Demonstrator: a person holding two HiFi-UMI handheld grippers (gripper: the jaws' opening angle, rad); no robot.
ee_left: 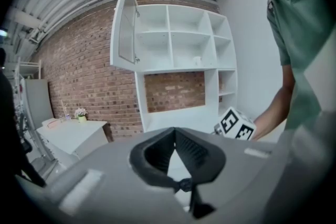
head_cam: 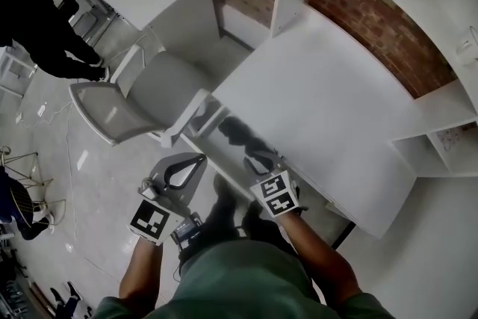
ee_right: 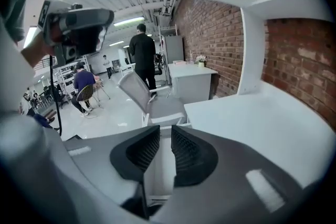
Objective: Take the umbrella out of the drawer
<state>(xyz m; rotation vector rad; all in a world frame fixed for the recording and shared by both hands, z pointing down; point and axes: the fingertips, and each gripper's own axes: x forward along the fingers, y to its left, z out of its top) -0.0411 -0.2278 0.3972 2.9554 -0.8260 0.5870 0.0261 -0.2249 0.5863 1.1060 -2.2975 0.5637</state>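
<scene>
Your right gripper (ee_right: 165,131), fingers a slit apart and empty, sits over the open drawer (head_cam: 193,113); left gripper (ee_left: 174,132) at its 9 o'clock, fingers touching, empty.

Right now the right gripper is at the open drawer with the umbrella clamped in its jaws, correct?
Not clamped: the right gripper is at the open drawer with its jaws slightly apart and empty, as the right gripper view shows.

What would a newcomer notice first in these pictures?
A broad white desk against a brick wall fills the middle of the head view. At its near edge, the left gripper and right gripper are both empty. A grey chair stands to the desk's left.
</scene>
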